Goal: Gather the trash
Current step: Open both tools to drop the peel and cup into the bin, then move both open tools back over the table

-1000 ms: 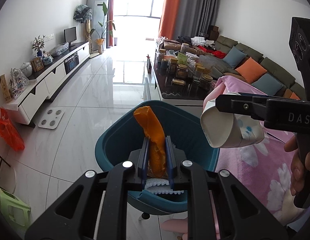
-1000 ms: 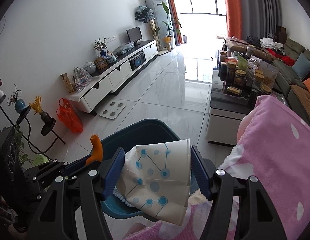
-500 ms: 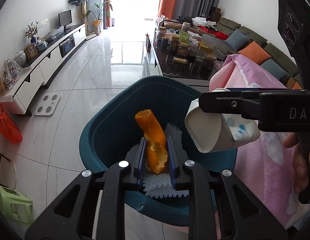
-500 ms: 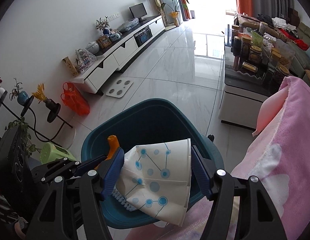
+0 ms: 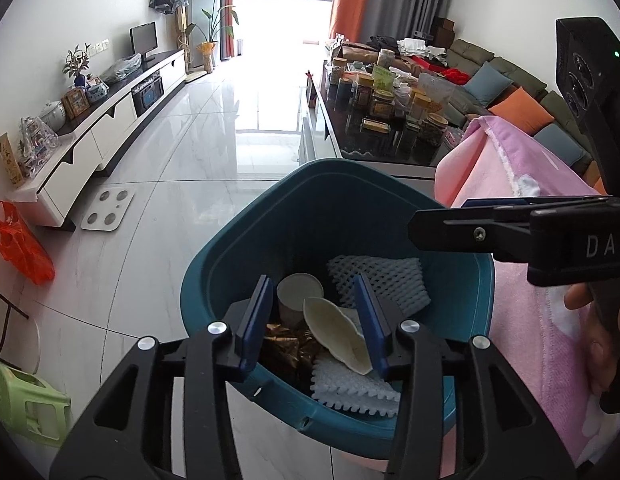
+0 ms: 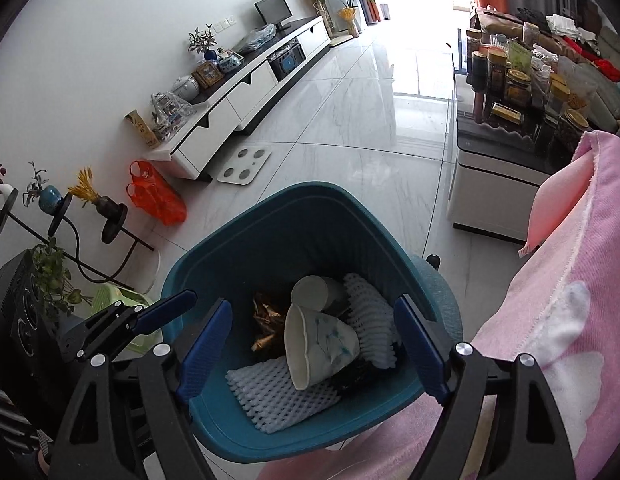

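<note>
Teal bin (image 6: 246,256) beside pink blanket (image 6: 557,320) already holds the trash: foam netting (image 6: 278,396), two paper cups (image 6: 317,344), brown wrapper (image 6: 266,320). Left gripper (image 5: 313,320) and right gripper (image 6: 310,344) hang over it, jaws opening, nothing between them. No more trash visible; crowded low table (image 5: 349,148) beyond, nothing obstructing.

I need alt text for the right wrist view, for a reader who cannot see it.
The right gripper, jaws opening and holding nothing, hangs over a teal bin. In the bin lie a patterned paper cup on its side, a second cup, white foam netting and a gold wrapper. A pink blanket borders the bin.
</note>
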